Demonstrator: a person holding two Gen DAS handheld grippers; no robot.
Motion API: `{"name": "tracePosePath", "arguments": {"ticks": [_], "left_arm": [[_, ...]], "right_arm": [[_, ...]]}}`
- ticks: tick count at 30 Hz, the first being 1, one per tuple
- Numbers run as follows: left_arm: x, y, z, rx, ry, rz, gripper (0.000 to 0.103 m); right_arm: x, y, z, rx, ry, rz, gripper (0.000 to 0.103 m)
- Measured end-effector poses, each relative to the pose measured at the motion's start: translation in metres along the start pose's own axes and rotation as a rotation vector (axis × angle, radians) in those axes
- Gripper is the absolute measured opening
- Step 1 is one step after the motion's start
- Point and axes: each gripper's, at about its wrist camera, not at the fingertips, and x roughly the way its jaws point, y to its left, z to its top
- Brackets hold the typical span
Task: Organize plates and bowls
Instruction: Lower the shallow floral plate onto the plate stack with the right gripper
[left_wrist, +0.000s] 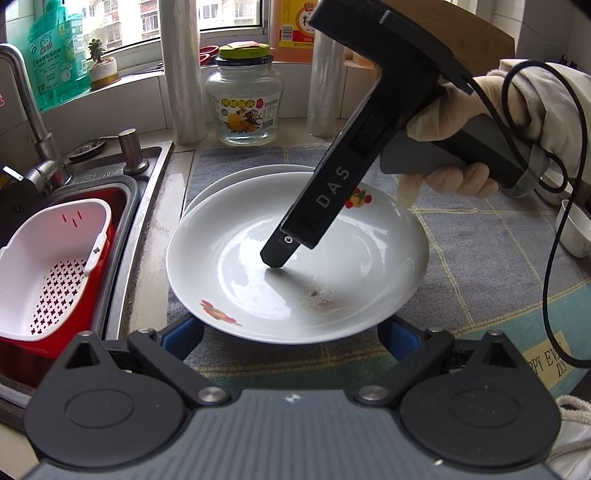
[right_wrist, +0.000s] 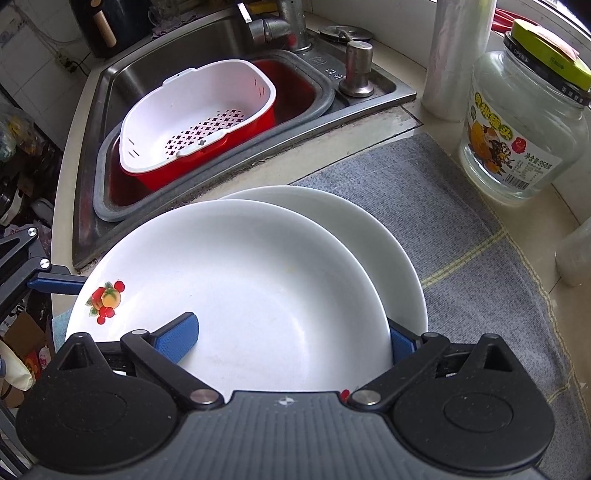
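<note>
— Where does the top plate (left_wrist: 295, 280) sit for you?

— You have it lying on a second white plate (right_wrist: 354, 229), shifted a little toward you so the lower rim peeks out behind. Both rest on the grey checked cloth (left_wrist: 480, 266), just beside the sink (right_wrist: 147, 74) with its red tub (right_wrist: 288, 92) and white strainer basket (right_wrist: 207, 110).

— And your right gripper (right_wrist: 291, 341)?

— You've got its jaws spread wide — one blue pad over the plate's inside, the other outside the rim, so the edge stands between them. Neither pad presses on it. From the left camera, one black finger (left_wrist: 280, 251) tips down to the middle of the plate.

— Your left gripper (left_wrist: 291, 336)?

— Wide too. Its blue pads flank the near rim of the top plate, apart from it. A glass jar (left_wrist: 243, 107) stands at the back of the cloth.
</note>
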Motion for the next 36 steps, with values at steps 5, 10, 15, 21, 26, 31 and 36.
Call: {"name": "tracePosePath", "arguments": {"ticks": [5, 10, 15, 21, 26, 31, 36], "left_arm": [[-0.0010, 0.0007, 0.0002, 0.006, 0.001, 0.001, 0.099], [-0.0031, 0.0000, -0.0004, 0.009, -0.003, 0.003, 0.099], [-0.0036, 0.0007, -0.0005, 0.009, -0.006, 0.000, 0.099], [-0.0071, 0.0011, -0.0013, 0.009, -0.016, -0.002, 0.099], [-0.0079, 0.0009, -0.0016, 0.010, -0.021, -0.005, 0.099], [-0.0077, 0.0015, -0.0010, 0.010, -0.022, -0.008, 0.099], [-0.0064, 0.0022, -0.0011, 0.008, -0.022, -0.014, 0.099]], "right_arm": [[-0.0003, -0.0019, 0.0010, 0.008, 0.005, 0.009, 0.103], [-0.0012, -0.0030, 0.0017, 0.022, 0.007, 0.012, 0.103], [-0.0003, -0.0038, 0.0046, 0.043, 0.024, 0.009, 0.103], [-0.0013, -0.0048, 0.0059, 0.063, 0.044, 0.003, 0.103], [-0.0023, -0.0046, 0.0055, 0.062, 0.052, -0.005, 0.103], [-0.0036, -0.0039, 0.0062, 0.069, 0.067, -0.021, 0.103], [-0.0049, -0.0031, 0.0067, 0.072, 0.092, -0.034, 0.103]]}}
